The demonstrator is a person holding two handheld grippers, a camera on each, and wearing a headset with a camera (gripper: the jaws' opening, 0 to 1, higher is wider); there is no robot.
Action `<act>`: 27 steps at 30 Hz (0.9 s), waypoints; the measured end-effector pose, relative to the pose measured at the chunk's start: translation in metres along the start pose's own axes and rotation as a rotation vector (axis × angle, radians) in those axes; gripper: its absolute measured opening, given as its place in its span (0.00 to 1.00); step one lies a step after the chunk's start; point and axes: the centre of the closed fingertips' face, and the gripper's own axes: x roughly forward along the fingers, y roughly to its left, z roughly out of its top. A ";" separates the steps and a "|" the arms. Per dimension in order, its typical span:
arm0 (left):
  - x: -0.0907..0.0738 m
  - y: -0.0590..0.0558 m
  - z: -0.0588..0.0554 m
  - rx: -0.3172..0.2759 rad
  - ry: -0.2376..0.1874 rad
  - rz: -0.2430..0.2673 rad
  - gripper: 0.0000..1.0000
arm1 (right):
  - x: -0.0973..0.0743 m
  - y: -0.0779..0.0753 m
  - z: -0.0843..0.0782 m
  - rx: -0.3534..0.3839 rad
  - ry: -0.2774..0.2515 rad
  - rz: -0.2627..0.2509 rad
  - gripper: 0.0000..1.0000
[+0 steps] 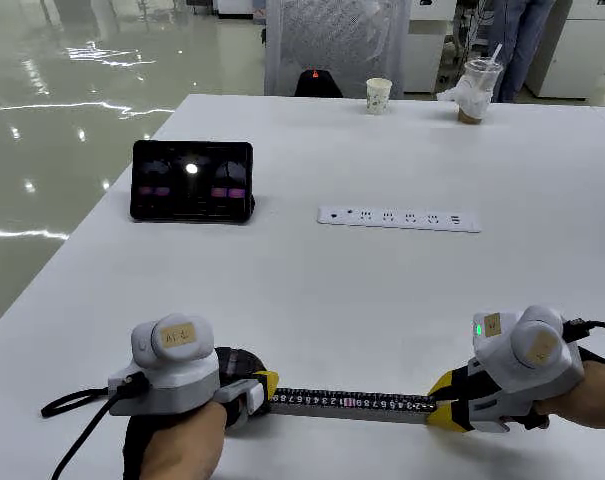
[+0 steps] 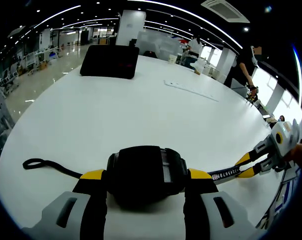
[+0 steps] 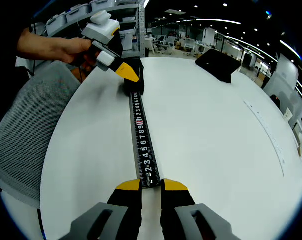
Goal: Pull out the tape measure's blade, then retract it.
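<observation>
Right gripper [image 3: 151,186] pinches flat numbered blade [image 3: 142,135] from rounded black case [image 2: 147,172].

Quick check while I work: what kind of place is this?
Likely an open-plan office or lab: a long white table with a power strip, a paper cup, and rows of desks beyond.

The white table [image 1: 312,290] carried the tape measure [image 1: 237,362] at the left gripper [image 2: 147,175]. Its blade [image 3: 141,135] lay flat across to the right gripper [image 3: 151,185]. Well beyond the left gripper stood a black tablet [image 1: 192,180]. A white power strip [image 1: 398,217] lay beyond the blade, and a paper cup [image 1: 379,95] and a plastic cup [image 1: 477,90] stood farthest off.
</observation>
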 end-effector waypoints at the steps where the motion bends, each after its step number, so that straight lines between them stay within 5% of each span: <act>1: 0.000 0.000 0.000 -0.001 0.001 0.000 0.57 | 0.001 0.000 0.001 -0.001 -0.001 0.001 0.11; 27: 0.001 0.001 0.000 -0.011 0.013 -0.014 0.57 | 0.026 0.003 0.035 -0.027 -0.020 0.020 0.11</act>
